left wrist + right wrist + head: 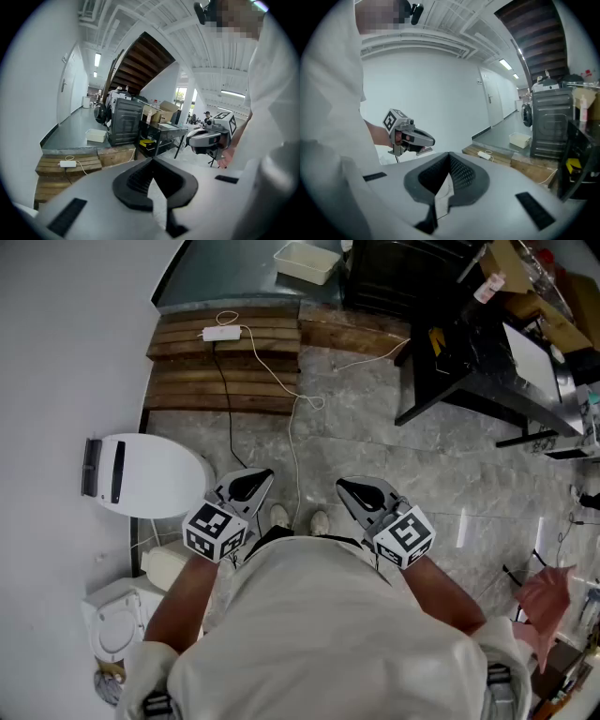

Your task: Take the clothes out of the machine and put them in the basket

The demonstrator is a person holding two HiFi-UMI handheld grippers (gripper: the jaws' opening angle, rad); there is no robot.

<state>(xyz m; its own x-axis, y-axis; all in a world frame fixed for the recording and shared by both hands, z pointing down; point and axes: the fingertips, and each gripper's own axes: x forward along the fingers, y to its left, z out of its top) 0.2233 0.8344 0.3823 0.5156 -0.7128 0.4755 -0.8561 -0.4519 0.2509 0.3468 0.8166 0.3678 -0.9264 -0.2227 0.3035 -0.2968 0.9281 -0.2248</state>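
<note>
I hold both grippers close in front of my body, above a grey stone floor. My left gripper (266, 475) is shut with nothing between its pads (140, 180). My right gripper (341, 486) is shut and empty too. Each shows in the other's view: the right gripper (193, 138) and the left gripper (426, 139). A dark grey machine (124, 121) stands far ahead, with a round-doored washer (100, 112) behind it. A white basket (307, 261) lies on the floor beside them. No clothes show in any view.
Wooden pallets (225, 362) with a white power strip (222, 333) and cables lie between me and the machines. A black table (487, 362) with boxes stands at the right. A white rounded appliance (150, 474) and a wall are close on my left.
</note>
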